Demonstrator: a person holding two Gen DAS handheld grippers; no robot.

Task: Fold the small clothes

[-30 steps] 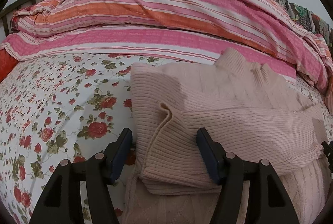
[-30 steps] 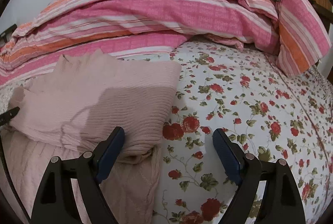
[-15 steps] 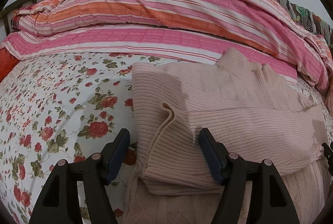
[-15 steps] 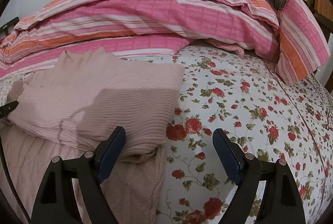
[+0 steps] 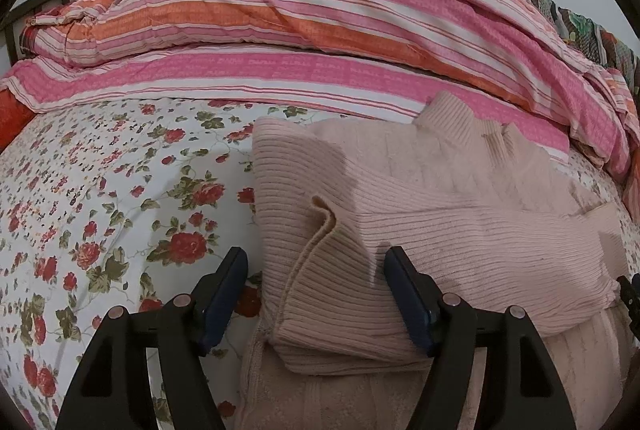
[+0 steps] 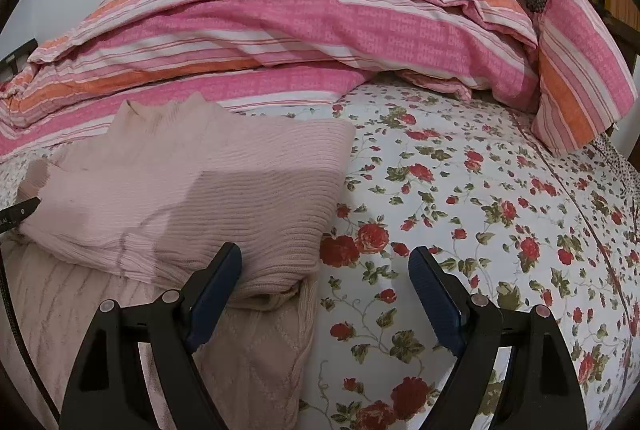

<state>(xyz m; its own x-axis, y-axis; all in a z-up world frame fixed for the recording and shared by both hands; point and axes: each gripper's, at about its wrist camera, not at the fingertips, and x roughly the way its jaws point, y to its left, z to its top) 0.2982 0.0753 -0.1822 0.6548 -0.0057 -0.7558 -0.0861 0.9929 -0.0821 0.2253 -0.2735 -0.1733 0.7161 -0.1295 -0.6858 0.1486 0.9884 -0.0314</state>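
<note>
A pale pink ribbed knit sweater [image 5: 420, 214] lies on the floral bed sheet, both sleeves folded across its body and its collar pointing to the far side. It also shows in the right wrist view [image 6: 192, 198]. My left gripper [image 5: 316, 270] is open and empty, its jaws straddling the sweater's left folded edge, just above it. My right gripper [image 6: 326, 270] is open and empty over the sweater's right edge, its left finger [image 6: 216, 286] above the fabric and its right finger over bare sheet.
A striped pink and orange duvet [image 5: 320, 30] is piled along the far side of the bed, also in the right wrist view [image 6: 320, 30]. The floral sheet [image 6: 480, 210] extends right of the sweater and left of it [image 5: 100, 210].
Both grippers have drawn back slightly from the sweater and risen a little. The sweater has not moved.
</note>
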